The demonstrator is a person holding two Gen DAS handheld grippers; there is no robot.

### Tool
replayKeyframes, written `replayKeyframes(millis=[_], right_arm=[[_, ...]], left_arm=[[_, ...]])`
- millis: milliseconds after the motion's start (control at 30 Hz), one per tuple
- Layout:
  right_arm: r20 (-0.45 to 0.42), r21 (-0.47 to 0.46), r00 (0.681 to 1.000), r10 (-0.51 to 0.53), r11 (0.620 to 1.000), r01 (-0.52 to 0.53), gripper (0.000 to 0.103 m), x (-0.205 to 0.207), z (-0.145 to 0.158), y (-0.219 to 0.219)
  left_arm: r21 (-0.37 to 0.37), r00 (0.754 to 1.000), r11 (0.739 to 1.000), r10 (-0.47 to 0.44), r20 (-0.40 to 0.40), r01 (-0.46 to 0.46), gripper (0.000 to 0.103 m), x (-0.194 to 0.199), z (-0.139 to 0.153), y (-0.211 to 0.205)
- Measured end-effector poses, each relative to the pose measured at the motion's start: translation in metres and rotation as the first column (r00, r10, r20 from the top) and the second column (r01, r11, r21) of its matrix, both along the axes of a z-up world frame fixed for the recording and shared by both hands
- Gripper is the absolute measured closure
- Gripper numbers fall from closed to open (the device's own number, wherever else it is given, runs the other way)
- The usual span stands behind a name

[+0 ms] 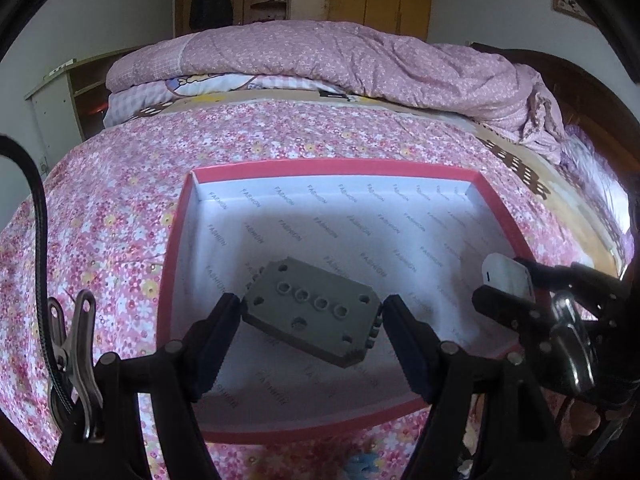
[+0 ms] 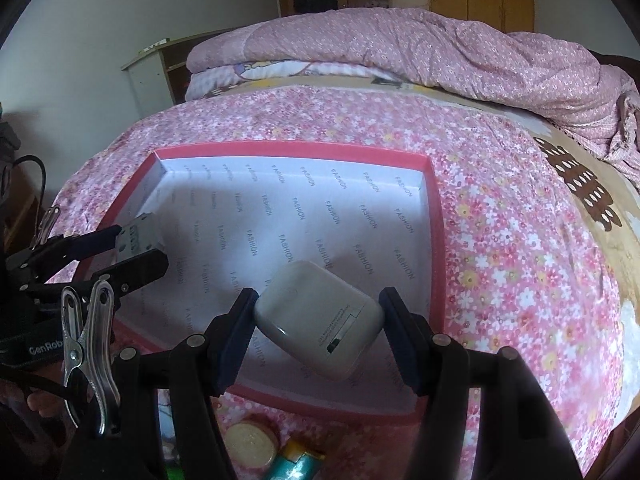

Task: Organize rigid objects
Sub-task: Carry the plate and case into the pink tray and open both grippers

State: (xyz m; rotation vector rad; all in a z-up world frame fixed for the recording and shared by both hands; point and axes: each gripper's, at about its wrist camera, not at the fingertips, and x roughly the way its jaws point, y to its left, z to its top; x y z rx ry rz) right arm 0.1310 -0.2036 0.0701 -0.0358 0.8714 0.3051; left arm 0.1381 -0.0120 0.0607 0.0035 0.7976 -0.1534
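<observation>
A grey rectangular block [image 1: 312,312] with round holes hangs tilted over the near part of a red box [image 1: 336,168], and my left gripper [image 1: 310,318] is shut on its two short ends. The box is lined with white "FASHION" paper and lies on the flowered bedspread. My right gripper [image 2: 318,320] is shut on a white rounded earbud case [image 2: 320,316], held over the near right part of the same box [image 2: 288,148]. Each view shows the other gripper too: the right gripper [image 1: 506,284] with the white case [image 1: 508,276], and the left gripper [image 2: 134,250] with the grey block [image 2: 134,236].
In front of the box's near rim lie a round gold tin [image 2: 250,440] and a teal and yellow item [image 2: 298,464]. A folded pink quilt [image 1: 340,56] is piled across the far end of the bed. A pale cabinet [image 1: 56,104] stands at the far left.
</observation>
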Motion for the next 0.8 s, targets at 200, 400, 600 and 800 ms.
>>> replayKeyframes(millis=[200,400,600,800], right_arm=[[-0.023,0.031,1.000,-0.004,1.000,0.005,0.040,0.004,-0.002,-0.004],[-0.042,0.056,0.999,0.003,0.998,-0.001,0.039,0.004,-0.003,-0.007],[0.013,0.048,1.000,0.013,0.999,-0.014,0.033,-0.005,0.011,-0.006],[0.036,0.042,0.999,0.022,0.999,-0.024,0.033,-0.016,0.020,-0.006]], left_arm=[[-0.007,1.000,1.000,0.020,-0.022,-0.020,0.025,0.005,-0.001,-0.001],[-0.017,0.999,0.999,0.036,-0.035,-0.036,0.025,0.005,-0.001,0.001],[-0.013,0.999,0.999,0.045,-0.019,-0.045,0.025,-0.001,0.006,0.003],[0.006,0.999,0.999,0.044,-0.009,-0.044,0.025,-0.011,0.014,0.000]])
